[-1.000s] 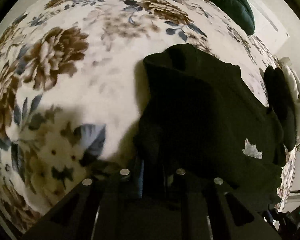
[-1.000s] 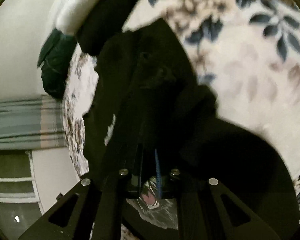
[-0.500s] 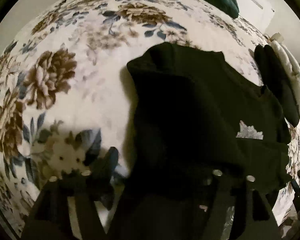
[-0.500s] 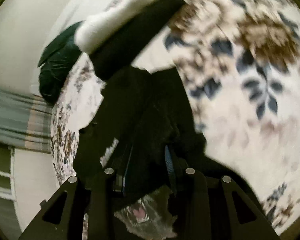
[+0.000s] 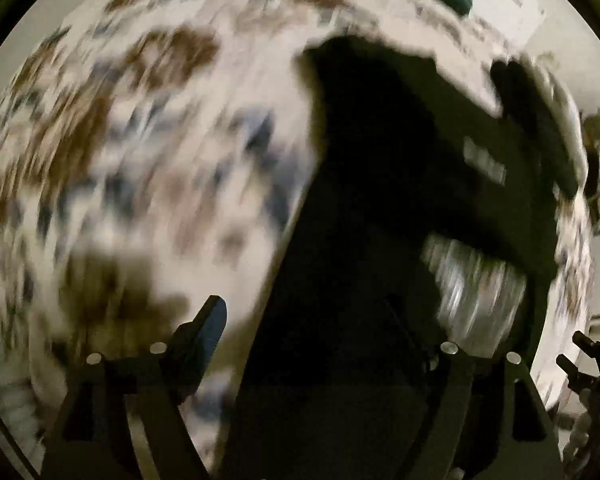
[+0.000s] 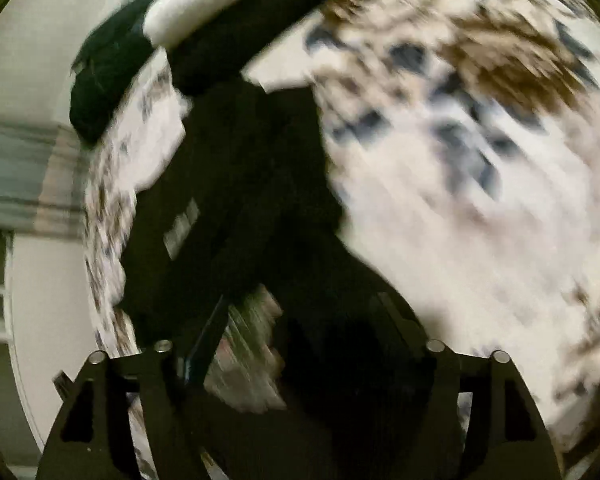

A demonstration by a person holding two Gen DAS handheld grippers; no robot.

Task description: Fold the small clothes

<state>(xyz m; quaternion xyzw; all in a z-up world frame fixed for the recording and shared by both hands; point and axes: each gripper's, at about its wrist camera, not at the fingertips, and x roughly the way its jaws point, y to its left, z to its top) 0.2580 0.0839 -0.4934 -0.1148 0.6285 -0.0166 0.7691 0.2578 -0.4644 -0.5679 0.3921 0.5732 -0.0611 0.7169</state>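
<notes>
Both hand-held grippers, left (image 5: 332, 336) and right (image 6: 300, 344), have just opened wide, releasing the half-folded black shirt (image 5: 400, 168) onto the floral bed (image 5: 179, 152); further folds remain.

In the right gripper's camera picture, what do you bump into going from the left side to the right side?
Striped curtain → dark green cloth → black shirt → flowery bedspread.

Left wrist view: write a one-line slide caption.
Open left gripper above a black garment on a floral bedspread, blurred by motion.
</notes>
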